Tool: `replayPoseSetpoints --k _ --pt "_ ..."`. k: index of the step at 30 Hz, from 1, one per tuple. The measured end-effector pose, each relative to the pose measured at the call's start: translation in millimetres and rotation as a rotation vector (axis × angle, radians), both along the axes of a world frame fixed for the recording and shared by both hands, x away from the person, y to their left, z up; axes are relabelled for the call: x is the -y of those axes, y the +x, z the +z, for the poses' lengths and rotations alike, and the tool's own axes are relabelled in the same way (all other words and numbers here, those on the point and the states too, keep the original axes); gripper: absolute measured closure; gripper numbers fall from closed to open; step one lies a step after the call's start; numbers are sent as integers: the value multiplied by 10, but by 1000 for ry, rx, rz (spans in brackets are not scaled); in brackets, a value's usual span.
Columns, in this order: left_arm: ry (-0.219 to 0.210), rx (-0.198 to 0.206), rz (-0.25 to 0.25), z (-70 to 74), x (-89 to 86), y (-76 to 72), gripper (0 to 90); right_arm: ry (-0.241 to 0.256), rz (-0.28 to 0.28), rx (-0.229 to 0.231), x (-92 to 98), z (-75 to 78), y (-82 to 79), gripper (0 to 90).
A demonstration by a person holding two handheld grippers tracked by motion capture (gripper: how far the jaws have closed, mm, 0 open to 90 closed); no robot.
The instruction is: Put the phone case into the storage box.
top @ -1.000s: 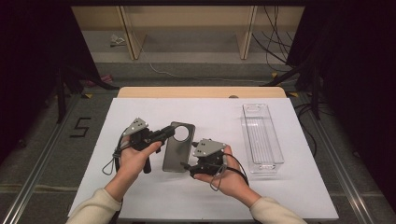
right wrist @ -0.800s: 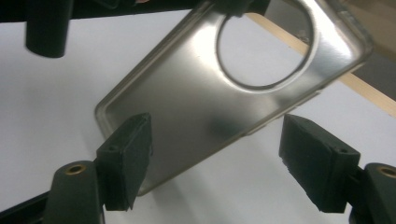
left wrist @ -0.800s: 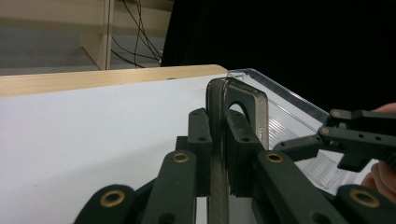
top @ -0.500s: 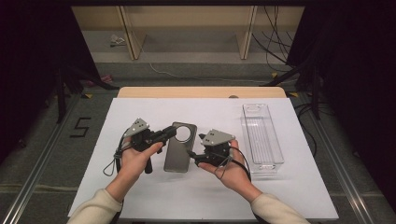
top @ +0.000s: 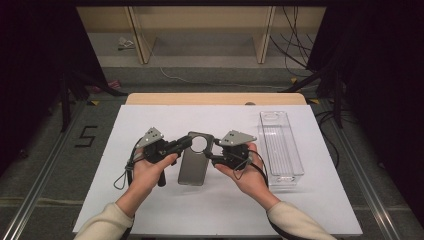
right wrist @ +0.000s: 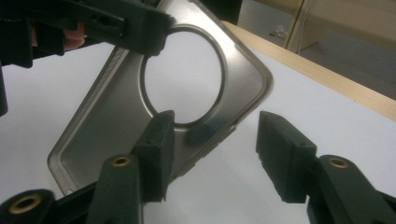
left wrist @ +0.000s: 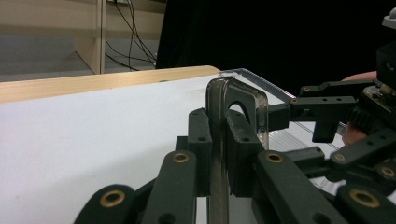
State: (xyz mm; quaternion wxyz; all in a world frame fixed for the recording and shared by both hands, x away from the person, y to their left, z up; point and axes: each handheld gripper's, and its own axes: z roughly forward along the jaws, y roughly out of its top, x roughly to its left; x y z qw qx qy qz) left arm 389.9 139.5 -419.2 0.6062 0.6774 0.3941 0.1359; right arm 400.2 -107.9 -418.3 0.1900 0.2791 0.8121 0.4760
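Dark translucent phone case (top: pixel 194 161) held just above the middle of the desk (top: pixel 150 120), ring cutout toward the far edge. Left gripper (top: pixel 186 142) fingers (left wrist: pixel 201 140) clamped on the case's upper left edge. Right gripper (top: pixel 216 148) fingers (right wrist: pixel 156 149) spread open, straddling the corner by the cutout, not yet pinching. Probably light, thin, flexible and smooth; likely to bend if squeezed mid-wall. Best taken on the stiffer rim beside the ring. Clear tray (top: pixel 280 145) near the right edge.
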Motion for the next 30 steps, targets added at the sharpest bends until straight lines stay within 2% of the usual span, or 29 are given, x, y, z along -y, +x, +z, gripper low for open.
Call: replayPoseSetpoints --k 13,30 --pt "2 15 1 10 7 -4 814 57 -27 -39 16 50 58 573" --pt "2 35 13 12 43 -19 814 126 -86 -70 86 128 57 744"
